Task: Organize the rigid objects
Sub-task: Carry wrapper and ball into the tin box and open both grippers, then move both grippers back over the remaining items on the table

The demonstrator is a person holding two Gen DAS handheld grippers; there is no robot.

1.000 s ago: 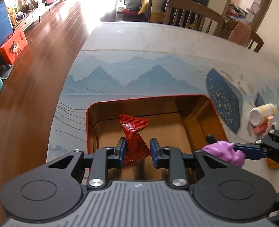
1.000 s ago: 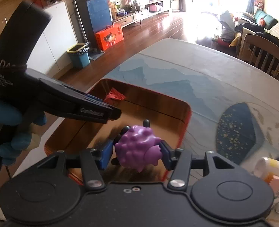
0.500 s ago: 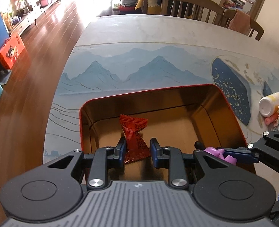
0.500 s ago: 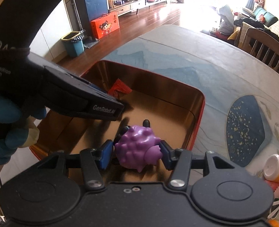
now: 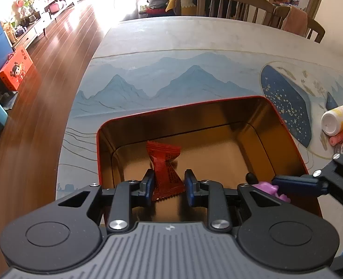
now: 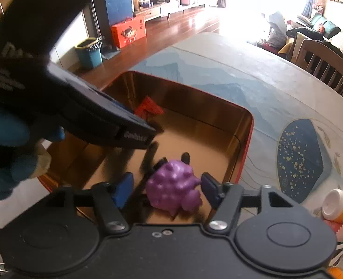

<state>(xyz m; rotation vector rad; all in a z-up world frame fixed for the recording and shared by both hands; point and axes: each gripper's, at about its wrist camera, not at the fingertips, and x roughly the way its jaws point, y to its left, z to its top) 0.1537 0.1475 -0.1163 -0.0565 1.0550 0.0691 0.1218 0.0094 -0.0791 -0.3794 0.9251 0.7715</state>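
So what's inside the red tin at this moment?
Inside the red tin: a red wrapped packet between the left gripper's fingers, and a purple bumpy toy between the right gripper's spread fingers. The grippers cover the tin's near floor.

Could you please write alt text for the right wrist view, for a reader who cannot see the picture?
The right hand-held gripper is open over a gold-lined tin box, with a bumpy purple toy loose between its fingers. The left hand-held gripper reaches in from the left near a red wrapper.
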